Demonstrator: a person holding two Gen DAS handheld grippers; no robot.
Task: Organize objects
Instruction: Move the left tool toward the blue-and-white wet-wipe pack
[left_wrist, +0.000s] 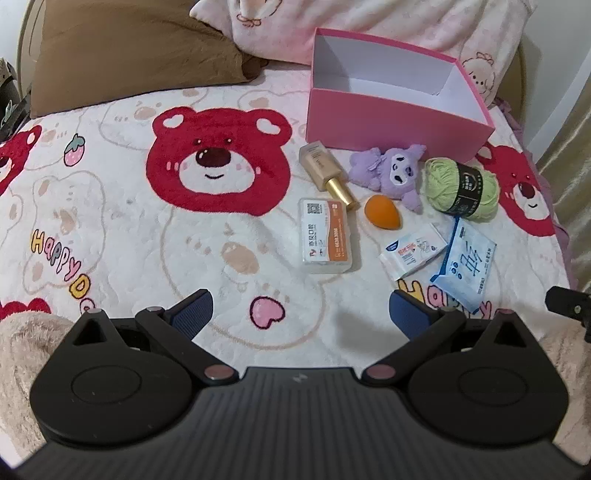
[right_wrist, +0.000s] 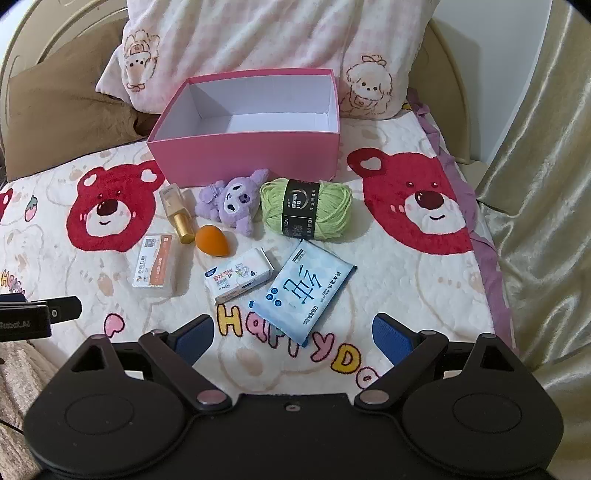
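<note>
Task not yet begun: pink box (right_wrist: 243, 162), upper centre of the right-wrist view, stands empty; seven items, from yarn ball (right_wrist: 306, 212) to wipes packet (right_wrist: 304, 291), lie below it; left gripper (left_wrist: 301, 314) and right gripper (right_wrist: 293, 334) both spread, holding nothing

Open pink box (right_wrist: 243, 160) with white inside, upright on bear blanket, foundation bottle (right_wrist: 178, 214) lying gold cap nearest, purple plush (right_wrist: 231, 203), green yarn (right_wrist: 306, 210), orange sponge (right_wrist: 211, 242), clear case (right_wrist: 155, 271), 2 flat packets, small white packet (right_wrist: 240, 277), blue packet (right_wrist: 303, 293).
</note>
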